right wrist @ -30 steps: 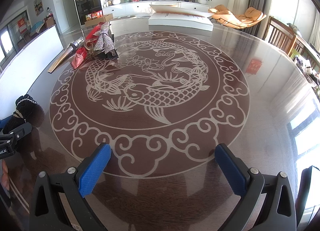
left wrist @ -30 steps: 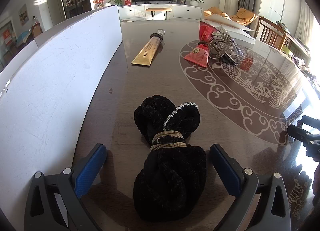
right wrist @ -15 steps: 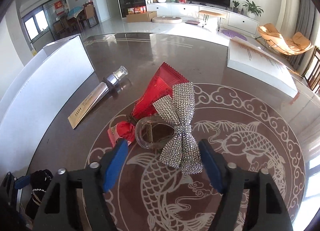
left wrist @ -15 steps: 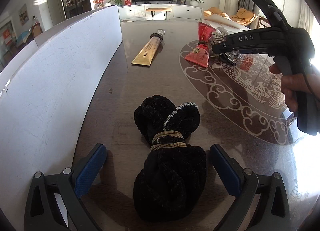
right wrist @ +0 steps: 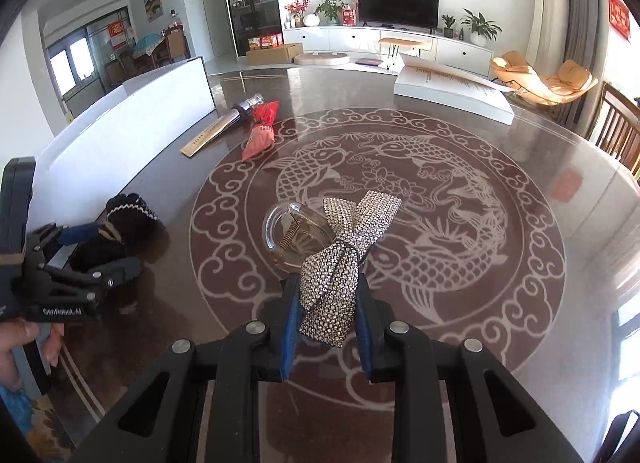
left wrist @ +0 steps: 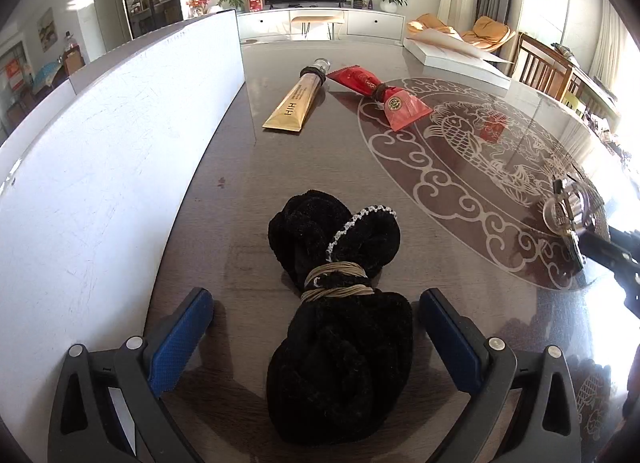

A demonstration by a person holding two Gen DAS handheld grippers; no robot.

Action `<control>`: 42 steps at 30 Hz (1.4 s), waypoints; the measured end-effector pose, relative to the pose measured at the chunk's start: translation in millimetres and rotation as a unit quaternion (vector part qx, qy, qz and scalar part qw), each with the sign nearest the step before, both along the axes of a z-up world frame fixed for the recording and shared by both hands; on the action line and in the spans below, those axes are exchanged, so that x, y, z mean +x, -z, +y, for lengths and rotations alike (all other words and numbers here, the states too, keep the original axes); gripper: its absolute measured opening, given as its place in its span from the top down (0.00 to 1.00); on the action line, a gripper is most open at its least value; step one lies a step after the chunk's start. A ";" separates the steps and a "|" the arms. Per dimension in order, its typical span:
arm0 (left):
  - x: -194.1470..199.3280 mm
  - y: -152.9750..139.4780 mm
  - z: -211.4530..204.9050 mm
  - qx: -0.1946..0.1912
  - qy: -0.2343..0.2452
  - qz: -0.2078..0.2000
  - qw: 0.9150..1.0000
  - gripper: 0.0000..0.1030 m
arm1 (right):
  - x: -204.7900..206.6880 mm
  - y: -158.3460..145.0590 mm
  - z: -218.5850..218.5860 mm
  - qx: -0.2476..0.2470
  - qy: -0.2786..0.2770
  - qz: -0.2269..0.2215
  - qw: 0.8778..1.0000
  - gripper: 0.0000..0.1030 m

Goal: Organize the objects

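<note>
above the table, right gripper tilts downward, clamping rhinestone bow clip.

Bright daylight from the right, glare on the glossy table, fisheye-dark corners.

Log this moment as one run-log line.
right tool: shut on rhinestone bow clip, jaws just closing | left tool: open around black scrunchie | tubes: untouched

White board along left; bare table rightward.
</note>
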State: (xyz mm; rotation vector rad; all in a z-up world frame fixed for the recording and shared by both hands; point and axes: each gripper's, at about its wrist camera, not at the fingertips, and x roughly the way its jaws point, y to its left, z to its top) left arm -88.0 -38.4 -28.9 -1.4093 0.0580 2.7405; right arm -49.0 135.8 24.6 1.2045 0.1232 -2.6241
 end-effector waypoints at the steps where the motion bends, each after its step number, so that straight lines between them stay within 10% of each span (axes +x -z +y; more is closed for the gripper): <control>1: 0.0 0.0 0.0 0.000 0.000 0.000 1.000 0.00 | 12.2 2.2 2.2 0.000 0.007 0.001 1.000 0.43; 4: 0.1 -0.1 0.0 0.000 0.000 0.000 1.000 0.00 | 41.0 5.7 10.3 -0.006 0.042 0.017 0.999 0.01; 42: -0.2 0.2 0.0 0.000 0.000 0.000 1.000 0.00 | 37.2 23.0 -0.1 0.043 0.049 -0.023 0.998 0.00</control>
